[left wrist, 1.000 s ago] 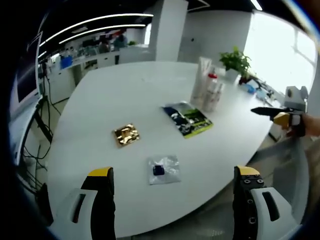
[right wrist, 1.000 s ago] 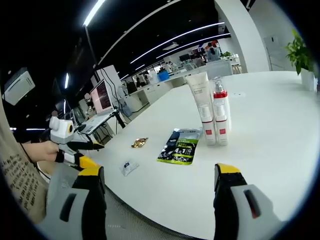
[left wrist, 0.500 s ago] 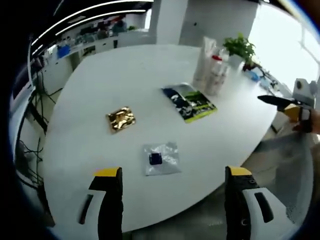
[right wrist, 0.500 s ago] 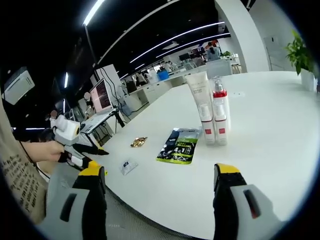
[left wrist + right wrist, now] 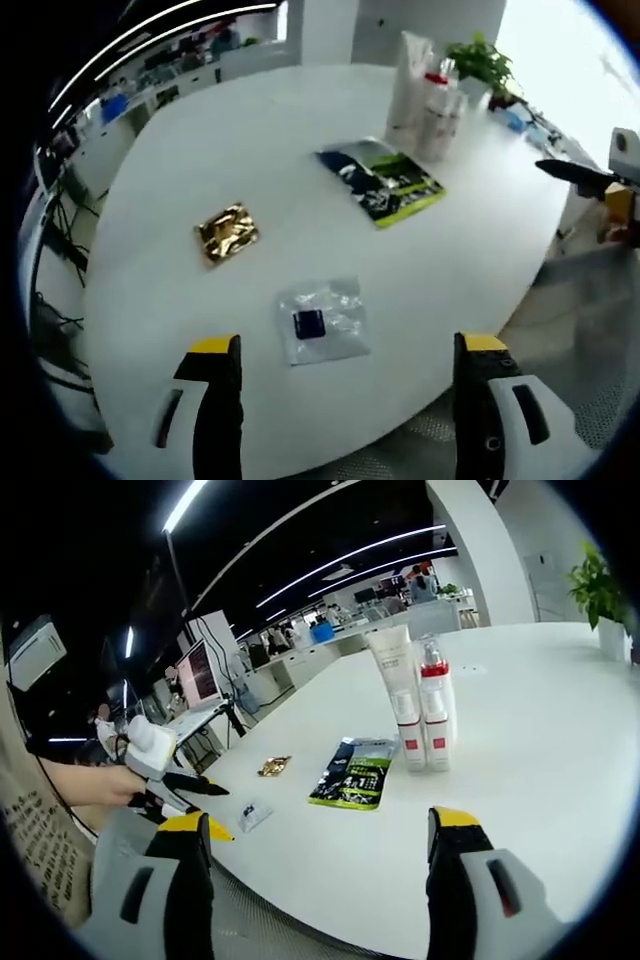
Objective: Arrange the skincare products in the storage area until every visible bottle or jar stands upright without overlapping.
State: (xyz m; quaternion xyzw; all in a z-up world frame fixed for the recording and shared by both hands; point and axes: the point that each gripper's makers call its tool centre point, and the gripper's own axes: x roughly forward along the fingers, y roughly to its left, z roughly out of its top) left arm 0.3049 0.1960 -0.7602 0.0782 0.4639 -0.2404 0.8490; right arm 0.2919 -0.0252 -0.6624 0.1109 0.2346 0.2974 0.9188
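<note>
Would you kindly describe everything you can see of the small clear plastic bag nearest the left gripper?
The small clear plastic bag lies flat on the white table, near the edge closest to the left gripper. It looks like thin, crinkled, glossy film, roughly square, with a small dark blue item at its middle. Nothing rests on it and neither gripper touches it. The gold foil packet lies apart from it, farther in. In the right gripper view it appears as a small pale patch.

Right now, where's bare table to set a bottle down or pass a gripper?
Widest bare patch: table beyond the gold packet, left of the green pouch in the left gripper view. Another lies between the pouch and the near edge, right of the clear bag. Crowded where the tube and bottle stand side by side behind the pouch.
</note>
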